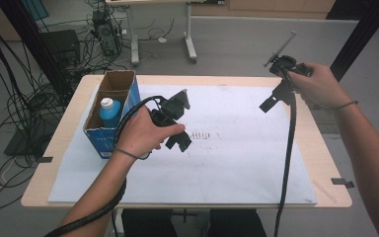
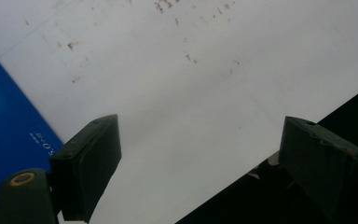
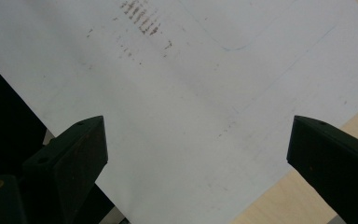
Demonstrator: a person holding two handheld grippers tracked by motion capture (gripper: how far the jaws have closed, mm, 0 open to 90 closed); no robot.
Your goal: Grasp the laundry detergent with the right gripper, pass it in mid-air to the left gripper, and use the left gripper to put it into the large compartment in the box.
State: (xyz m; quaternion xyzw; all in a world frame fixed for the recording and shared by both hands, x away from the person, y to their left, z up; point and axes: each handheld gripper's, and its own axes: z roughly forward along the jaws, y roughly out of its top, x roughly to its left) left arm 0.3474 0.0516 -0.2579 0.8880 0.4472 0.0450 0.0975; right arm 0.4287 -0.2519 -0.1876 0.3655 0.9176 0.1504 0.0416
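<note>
1. Table (image 1: 321, 148): wood top, long axis runs 9-to-3 in the high view. Bare wood strips show at the left and right ends.
2. White paper sheet (image 1: 237, 168): covers most of the table, long axis also 9-to-3. Faint brown smudges near its middle. Wide open room across the centre and toward 5 o'clock.
3. Cardboard box (image 1: 109, 129): at the sheet's 10 o'clock corner, blue outer wall, open top. Long axis runs roughly 12-to-6. Its front wall is partly behind the left hand. In the left gripper view the blue wall is cut off at the left edge.
4. Blue bottle (image 1: 110, 113): stands upright inside the box, white cap up. Lower body hidden by the box walls.
5. Left gripper (image 1: 176, 140): just right of the box, above the sheet, pointing down and toward 5 o'clock. Jaws spread wide in the left gripper view, nothing between them, paper below.
6. Right gripper (image 1: 268, 103): held high near the 2 o'clock corner, well apart from the box, pointing toward 7 o'clock. Jaws spread wide, empty. The right gripper view shows the sheet's edge and bare wood at lower right.
</note>
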